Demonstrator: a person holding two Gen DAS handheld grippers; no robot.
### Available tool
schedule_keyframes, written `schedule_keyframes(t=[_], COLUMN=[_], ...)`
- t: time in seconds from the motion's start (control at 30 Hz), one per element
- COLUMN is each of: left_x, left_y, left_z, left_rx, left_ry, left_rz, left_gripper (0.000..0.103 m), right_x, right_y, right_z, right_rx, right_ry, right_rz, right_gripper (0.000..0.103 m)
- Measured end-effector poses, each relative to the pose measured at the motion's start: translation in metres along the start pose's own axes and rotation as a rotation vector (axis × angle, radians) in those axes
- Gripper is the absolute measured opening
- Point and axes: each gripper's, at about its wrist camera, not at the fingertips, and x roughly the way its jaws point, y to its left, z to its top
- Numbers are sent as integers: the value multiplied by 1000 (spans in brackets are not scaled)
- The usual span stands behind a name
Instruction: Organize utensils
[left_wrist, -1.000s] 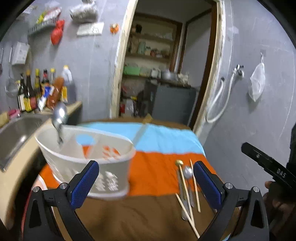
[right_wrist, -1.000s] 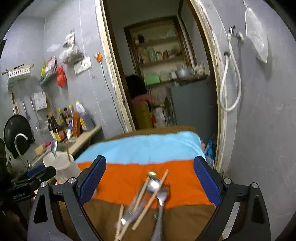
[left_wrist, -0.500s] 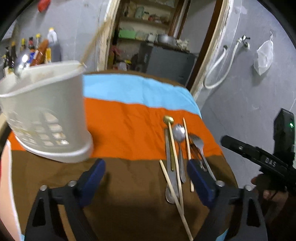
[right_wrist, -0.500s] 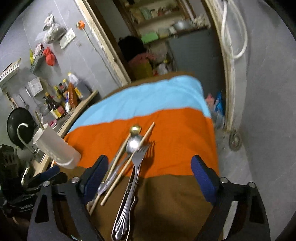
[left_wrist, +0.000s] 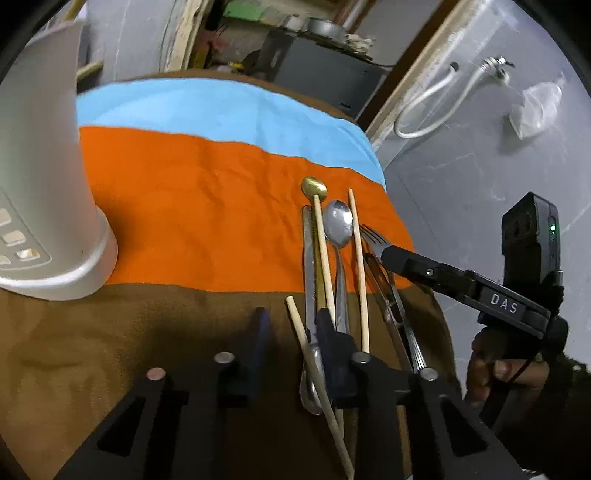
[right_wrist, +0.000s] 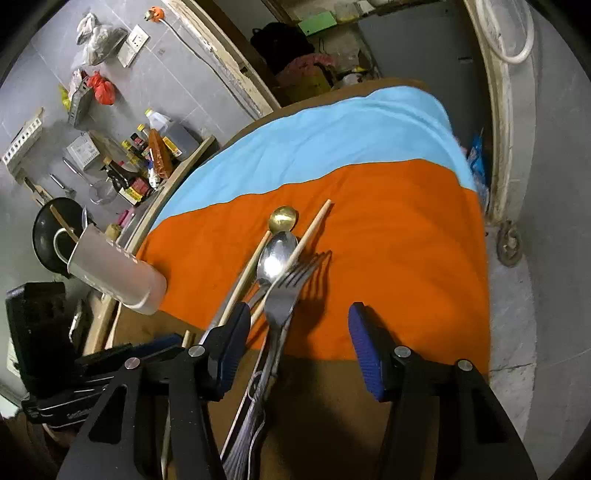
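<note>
- Against the views of half a second ago, the left gripper has dropped low over the brown band of the cloth, and its jaws have narrowed from a wide spread to a small gap; they are still apart, with nothing between them.
- Its right finger now sits on top of the near ends of the utensil handles at lower centre of the left view; whether it presses on them I cannot tell.
- The loose chopstick crosses diagonally just left of that finger, running toward the bottom edge.
- The right gripper has also come down and forward since then; its jaws stand wide open, astride the fork, whose handle runs down between them to the bottom of the frame.
- In the left view the right gripper's black finger reaches in from the right edge, its tip over the fork's tines, held by a hand at lower right.
- Beyond the fingers lie the silver spoon, two more chopsticks flanking it, and the gold spoon farthest out, all on the orange band.
- The white utensil holder stands at the left edge of the left view, larger in frame than before and well apart from the utensils.
- The blue band and the doorway lie farthest, at the top.
</note>
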Motion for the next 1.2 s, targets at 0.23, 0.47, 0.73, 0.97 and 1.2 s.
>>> schedule_keyframes(t=[0.23,0.47,0.73,0.97,1.2], left_x=[6,10,9,-30,-90], left_y=[5,10,16,16,16], left_z=[4,14,16,13,13], left_rx=[-66,-92,-144,-138,-94], left_ry=[68,143,147,-1,-200], left_rz=[-48,-73,-79,-112,-111], left_gripper=[15,14,5,5,5], right_x=[17,30,35,9,-36], right_y=[-8,-12,-7,-3,29], right_z=[9,9,2,-7,-20], right_rx=[82,176,258,292,226], right_ry=[63,102,116,41,-108], right_rz=[64,98,112,130,111], right_gripper=[31,26,6,4,4])
